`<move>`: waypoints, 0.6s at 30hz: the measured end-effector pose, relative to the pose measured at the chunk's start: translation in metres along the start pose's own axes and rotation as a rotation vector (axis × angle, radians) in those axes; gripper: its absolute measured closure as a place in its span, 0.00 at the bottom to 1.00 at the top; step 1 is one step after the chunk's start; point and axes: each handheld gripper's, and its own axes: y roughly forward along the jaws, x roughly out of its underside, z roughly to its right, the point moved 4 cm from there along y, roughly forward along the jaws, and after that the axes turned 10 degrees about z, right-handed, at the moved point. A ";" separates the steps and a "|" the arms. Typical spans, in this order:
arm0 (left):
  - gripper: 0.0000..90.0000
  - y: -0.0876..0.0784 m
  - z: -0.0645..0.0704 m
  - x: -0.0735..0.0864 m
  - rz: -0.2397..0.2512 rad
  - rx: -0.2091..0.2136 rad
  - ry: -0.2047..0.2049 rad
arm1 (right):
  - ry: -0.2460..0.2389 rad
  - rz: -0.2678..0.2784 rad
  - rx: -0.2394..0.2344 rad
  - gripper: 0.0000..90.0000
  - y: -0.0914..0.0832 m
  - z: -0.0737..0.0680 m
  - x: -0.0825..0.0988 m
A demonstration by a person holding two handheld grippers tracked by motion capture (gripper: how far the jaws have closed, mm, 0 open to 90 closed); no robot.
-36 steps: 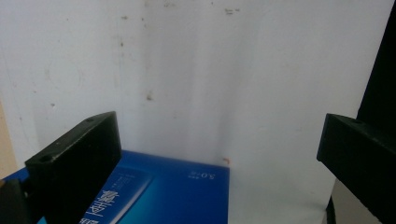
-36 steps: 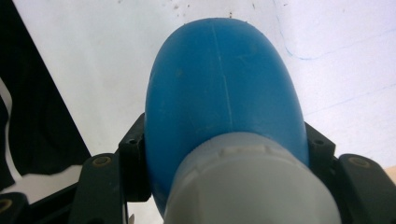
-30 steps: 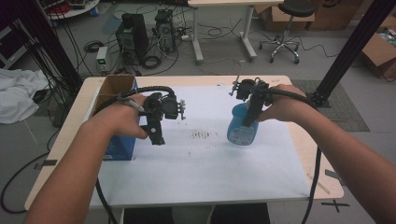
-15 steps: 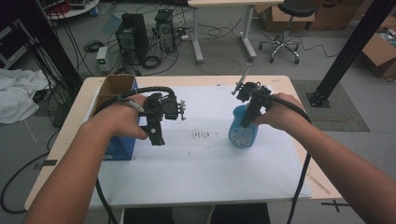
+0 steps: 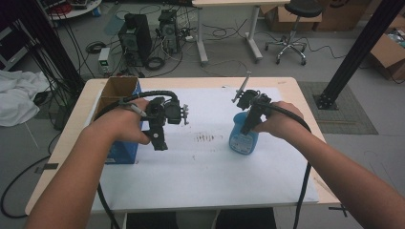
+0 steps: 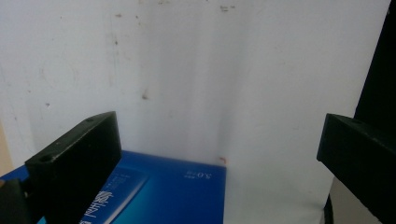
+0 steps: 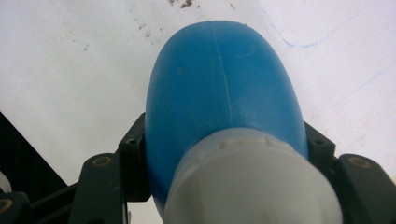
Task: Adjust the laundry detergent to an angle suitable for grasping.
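Right tongs point(image 5: 248, 125), clamped on the neck of the blue bottle point(image 5: 243, 138), lower than a second ago; bottle base now at or just above the white sheet point(image 5: 210, 171) of the worktop point(image 5: 296, 86), right of frame centre in the high view. Probable step: setting the bottle down, release not yet made. Right forearm extended from lower right, wrist bent downward. Left tongs point(image 5: 160, 138) wide open, empty, unmoved, pointing down beside the blue box point(image 5: 119, 151) at left.
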 end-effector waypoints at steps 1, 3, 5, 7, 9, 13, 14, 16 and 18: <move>0.00 0.000 0.000 0.000 0.002 -0.001 -0.003 | -0.003 -0.002 -0.005 0.42 0.000 -0.001 0.000; 0.00 0.000 0.000 0.000 -0.003 0.001 -0.001 | -0.009 0.005 -0.009 0.42 0.002 -0.002 -0.001; 0.00 0.001 0.000 0.001 0.003 -0.001 0.001 | -0.013 0.009 -0.006 0.42 0.002 -0.003 -0.002; 0.00 0.001 0.000 0.000 -0.003 0.003 -0.001 | -0.017 0.009 -0.004 0.42 0.003 -0.004 -0.003; 0.00 0.002 0.000 0.000 -0.003 0.003 -0.001 | -0.021 0.011 -0.002 0.42 0.004 -0.005 -0.004; 0.00 0.003 0.000 0.001 0.001 0.004 0.001 | -0.026 0.016 -0.003 0.42 0.007 -0.006 -0.005; 0.00 0.003 0.000 0.001 0.004 0.003 -0.001 | -0.030 0.008 -0.003 0.42 0.008 -0.006 -0.005; 0.00 0.002 -0.001 0.002 0.008 0.002 -0.004 | -0.029 0.018 0.000 0.42 0.009 -0.007 -0.005; 0.00 0.001 -0.002 0.002 0.008 0.000 -0.005 | -0.031 0.015 -0.004 0.42 0.009 -0.006 -0.005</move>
